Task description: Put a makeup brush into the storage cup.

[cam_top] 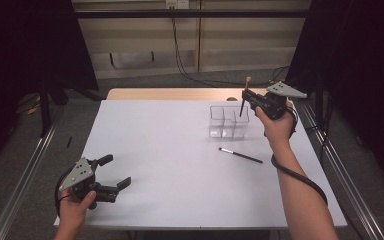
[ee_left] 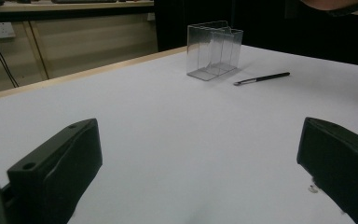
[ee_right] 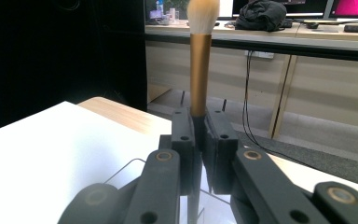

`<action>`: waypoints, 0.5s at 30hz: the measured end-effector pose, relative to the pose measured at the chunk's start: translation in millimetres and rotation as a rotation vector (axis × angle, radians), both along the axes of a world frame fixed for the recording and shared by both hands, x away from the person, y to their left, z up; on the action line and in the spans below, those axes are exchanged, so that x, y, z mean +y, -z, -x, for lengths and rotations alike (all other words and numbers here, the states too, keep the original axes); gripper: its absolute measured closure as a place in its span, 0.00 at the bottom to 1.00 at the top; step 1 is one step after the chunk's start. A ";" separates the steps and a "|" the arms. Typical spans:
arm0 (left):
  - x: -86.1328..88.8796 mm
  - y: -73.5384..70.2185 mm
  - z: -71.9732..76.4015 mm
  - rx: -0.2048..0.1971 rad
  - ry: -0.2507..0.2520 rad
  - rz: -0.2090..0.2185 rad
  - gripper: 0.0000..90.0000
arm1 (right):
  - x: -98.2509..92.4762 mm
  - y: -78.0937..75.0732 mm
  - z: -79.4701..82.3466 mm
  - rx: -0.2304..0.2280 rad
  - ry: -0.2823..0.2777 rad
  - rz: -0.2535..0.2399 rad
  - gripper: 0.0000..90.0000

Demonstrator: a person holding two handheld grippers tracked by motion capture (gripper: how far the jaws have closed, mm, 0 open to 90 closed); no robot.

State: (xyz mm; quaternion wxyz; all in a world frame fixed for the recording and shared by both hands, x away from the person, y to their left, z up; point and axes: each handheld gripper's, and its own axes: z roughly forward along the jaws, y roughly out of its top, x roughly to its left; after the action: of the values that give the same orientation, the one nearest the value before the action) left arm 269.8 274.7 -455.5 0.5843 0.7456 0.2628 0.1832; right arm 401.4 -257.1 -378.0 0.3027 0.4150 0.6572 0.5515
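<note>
— What's in your right gripper [cam_top: 246, 101]?

— My jaws are clamped on a makeup brush with a black handle, gold ferrule and pale bristles [ee_right: 199, 56], upright above the clear plastic compartment box [cam_top: 228, 121].

— And your left gripper [cam_top: 114, 172]?

— Its jaws stand apart, holding nothing, at the near left corner of the white table [cam_top: 170, 165]. A thin black brush [cam_top: 240, 155] lies flat just beside the box.

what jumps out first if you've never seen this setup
The right gripper at the table's far right, shut on a makeup brush held upright, bristles up, above a clear divided box. A second, thin black brush lies flat on the white table just in front of the box. The left gripper rests open at the near left corner.
</note>
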 end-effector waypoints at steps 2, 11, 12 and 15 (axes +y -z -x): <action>-0.1 0.0 -0.1 -0.001 0.000 -0.002 0.00 | -0.4 1.4 0.3 0.004 0.002 -0.006 0.93; -0.5 0.1 0.1 -0.001 0.002 -0.004 0.00 | -1.1 8.1 1.1 0.011 0.006 -0.004 0.93; -0.6 0.0 0.1 -0.001 0.001 -0.004 0.00 | -1.1 8.7 1.2 0.014 0.008 -0.005 0.93; -0.7 -0.5 0.4 -0.002 0.001 -0.004 0.00 | -0.8 10.2 1.3 0.018 0.009 0.000 0.93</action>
State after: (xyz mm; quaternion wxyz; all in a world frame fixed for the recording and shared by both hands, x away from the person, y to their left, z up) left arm 269.4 274.0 -455.1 0.5832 0.7466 0.2616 0.1844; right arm 400.0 -258.0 -388.1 0.2992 0.4227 0.6581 0.5465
